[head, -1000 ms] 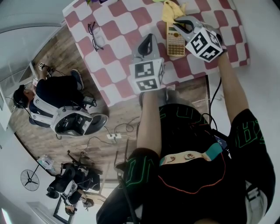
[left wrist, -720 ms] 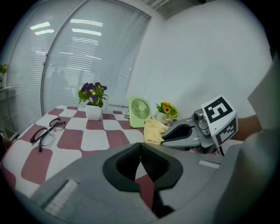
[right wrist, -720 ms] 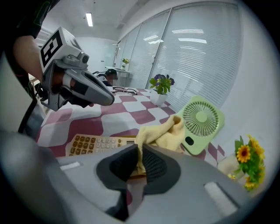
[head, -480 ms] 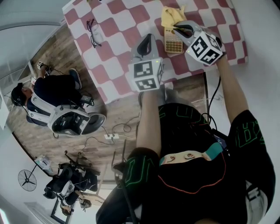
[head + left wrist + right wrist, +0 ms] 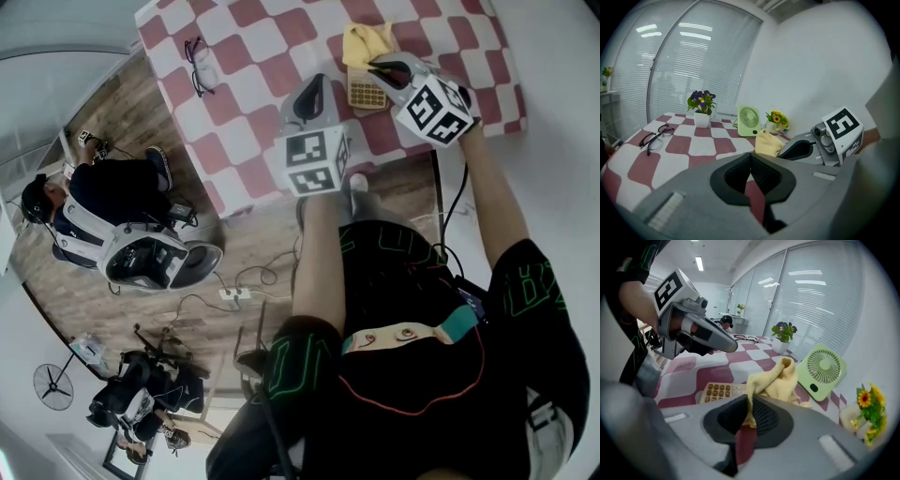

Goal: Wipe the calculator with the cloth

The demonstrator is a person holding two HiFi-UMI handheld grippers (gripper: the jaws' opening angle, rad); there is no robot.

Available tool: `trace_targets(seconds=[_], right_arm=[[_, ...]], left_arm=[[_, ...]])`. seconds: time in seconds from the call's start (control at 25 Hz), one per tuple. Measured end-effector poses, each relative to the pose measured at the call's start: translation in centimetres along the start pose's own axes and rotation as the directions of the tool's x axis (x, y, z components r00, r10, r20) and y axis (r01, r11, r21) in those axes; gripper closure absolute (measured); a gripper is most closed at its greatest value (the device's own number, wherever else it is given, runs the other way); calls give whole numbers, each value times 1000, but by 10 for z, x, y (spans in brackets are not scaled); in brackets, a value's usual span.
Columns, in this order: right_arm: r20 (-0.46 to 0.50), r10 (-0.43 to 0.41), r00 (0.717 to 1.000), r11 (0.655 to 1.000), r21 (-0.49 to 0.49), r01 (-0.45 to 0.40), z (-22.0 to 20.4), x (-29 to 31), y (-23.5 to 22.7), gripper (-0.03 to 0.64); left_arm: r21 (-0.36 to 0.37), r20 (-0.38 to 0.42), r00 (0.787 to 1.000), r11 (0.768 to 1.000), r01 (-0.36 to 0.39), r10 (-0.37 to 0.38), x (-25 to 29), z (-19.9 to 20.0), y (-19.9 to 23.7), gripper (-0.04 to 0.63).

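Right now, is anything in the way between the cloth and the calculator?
No, nothing visible. The right gripper is shut on the cloth, which lies right at the calculator's top end; its keys are bare.

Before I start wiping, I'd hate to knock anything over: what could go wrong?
The calculator lies loose, with the left gripper shut and off it, so a stroke may shove it. The right gripper pinches only a fold of the cloth, which might slip out. The fan stands close behind; a long stroke could tip it.
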State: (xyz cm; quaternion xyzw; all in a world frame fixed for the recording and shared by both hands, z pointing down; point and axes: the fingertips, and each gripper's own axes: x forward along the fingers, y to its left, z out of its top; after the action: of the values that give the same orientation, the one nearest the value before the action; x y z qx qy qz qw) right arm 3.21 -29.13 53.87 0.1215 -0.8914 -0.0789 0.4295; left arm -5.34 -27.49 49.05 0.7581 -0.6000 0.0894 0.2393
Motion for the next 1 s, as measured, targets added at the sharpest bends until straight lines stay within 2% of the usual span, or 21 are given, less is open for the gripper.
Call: trace_targets(seconds=[0.72, 1.0], right_arm=[[22, 46, 999, 999, 13, -46, 1, -14, 42, 583], [0, 55, 998, 998, -29, -55, 0, -19, 58, 583]], left_arm=[[-31, 21, 999, 999, -23, 24, -20, -10, -9, 584], [-44, 34, 999, 998, -33, 35, -29, -16, -12, 584]])
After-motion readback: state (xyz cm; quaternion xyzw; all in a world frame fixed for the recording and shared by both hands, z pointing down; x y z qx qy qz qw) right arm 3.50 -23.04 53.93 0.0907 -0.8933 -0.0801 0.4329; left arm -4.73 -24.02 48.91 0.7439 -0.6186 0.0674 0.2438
